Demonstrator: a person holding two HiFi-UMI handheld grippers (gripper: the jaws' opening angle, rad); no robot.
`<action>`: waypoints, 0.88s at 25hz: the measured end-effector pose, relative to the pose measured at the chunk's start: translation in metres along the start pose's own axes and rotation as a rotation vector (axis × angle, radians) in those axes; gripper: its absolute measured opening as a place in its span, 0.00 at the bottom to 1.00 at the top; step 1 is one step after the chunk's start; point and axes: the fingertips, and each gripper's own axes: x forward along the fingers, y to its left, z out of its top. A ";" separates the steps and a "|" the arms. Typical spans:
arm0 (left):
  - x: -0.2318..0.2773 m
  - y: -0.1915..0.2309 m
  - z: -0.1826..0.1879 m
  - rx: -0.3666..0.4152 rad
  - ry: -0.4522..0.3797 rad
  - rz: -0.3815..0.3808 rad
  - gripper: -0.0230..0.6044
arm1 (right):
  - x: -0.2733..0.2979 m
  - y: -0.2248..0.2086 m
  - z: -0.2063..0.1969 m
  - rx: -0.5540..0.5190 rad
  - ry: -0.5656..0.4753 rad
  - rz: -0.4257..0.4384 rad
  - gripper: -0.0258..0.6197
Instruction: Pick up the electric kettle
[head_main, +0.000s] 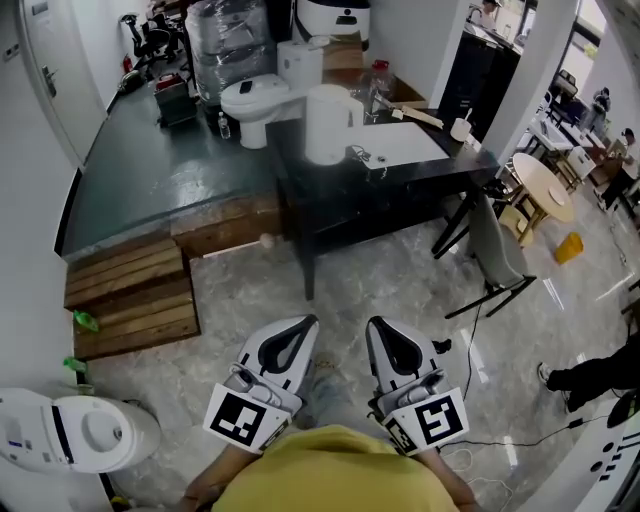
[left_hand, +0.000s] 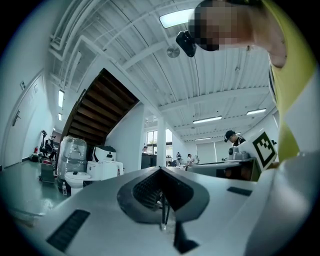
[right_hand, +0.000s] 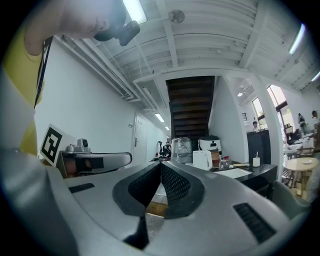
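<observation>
Two sets of jaws pressed together, empty: my left gripper and right gripper face the white electric kettle on the black table, well ahead of the fingertips. Rigid, smooth, perhaps water-heavy, I judge; its handle, indistinct from here, looks the safest hold.

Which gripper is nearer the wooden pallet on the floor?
Left. The left gripper is to the right of the wooden pallet, floor between them; the right gripper is farther right, beyond the left one.
</observation>
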 end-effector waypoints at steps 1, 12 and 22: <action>0.010 0.007 -0.001 0.002 0.000 0.002 0.05 | 0.010 -0.009 0.000 0.001 0.000 -0.001 0.07; 0.121 0.089 0.009 0.022 0.000 0.035 0.05 | 0.117 -0.101 0.015 0.006 -0.001 0.034 0.07; 0.193 0.131 -0.001 0.046 0.004 0.086 0.05 | 0.176 -0.165 0.010 0.010 -0.004 0.091 0.07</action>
